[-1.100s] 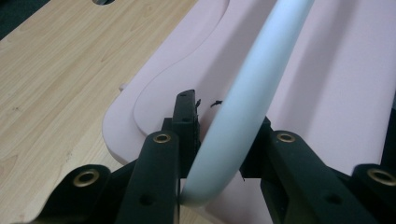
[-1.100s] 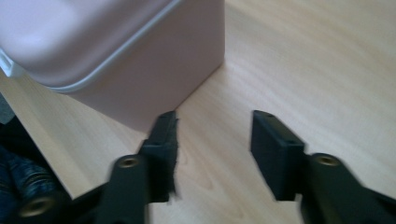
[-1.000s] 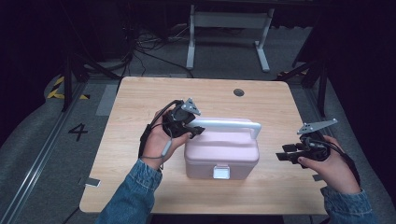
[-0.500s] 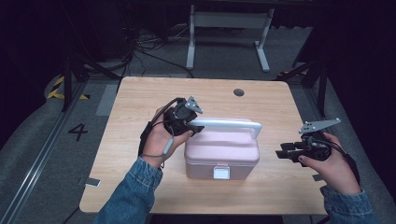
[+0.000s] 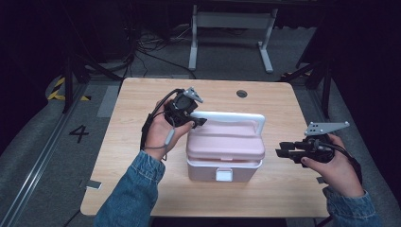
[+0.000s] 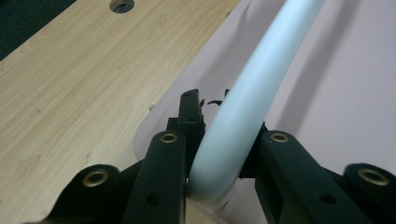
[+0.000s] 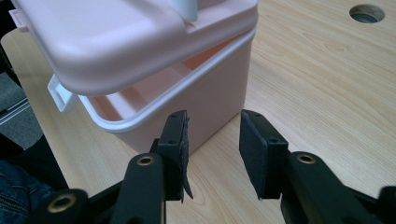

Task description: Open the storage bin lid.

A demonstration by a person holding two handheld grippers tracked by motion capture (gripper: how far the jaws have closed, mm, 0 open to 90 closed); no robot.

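Note:
A pink plastic box (image 5: 222, 163) with a white latch (image 5: 223, 175) stands in the middle of the wooden table (image 5: 127, 118). Its pink lid (image 5: 226, 142) is raised off the base, leaving a gap (image 7: 154, 86) along the rim. My left gripper (image 5: 195, 118) is shut on the white handle (image 5: 231, 116) at its left bend; the handle (image 6: 243, 102) passes between the jaws. My right gripper (image 5: 283, 151) is open, a little to the right of the box, level with the base's side wall (image 7: 215, 84), with nothing between its pads.
A round cable hole (image 5: 241, 93) lies in the table's far side. A white metal stand (image 5: 231, 28) sits on the floor beyond the table. A floor marking "4" (image 5: 78, 133) lies to the left. Bare wood surrounds the box.
The lid has risen slightly off the base with the left gripper holding the handle. The right gripper has barely moved.

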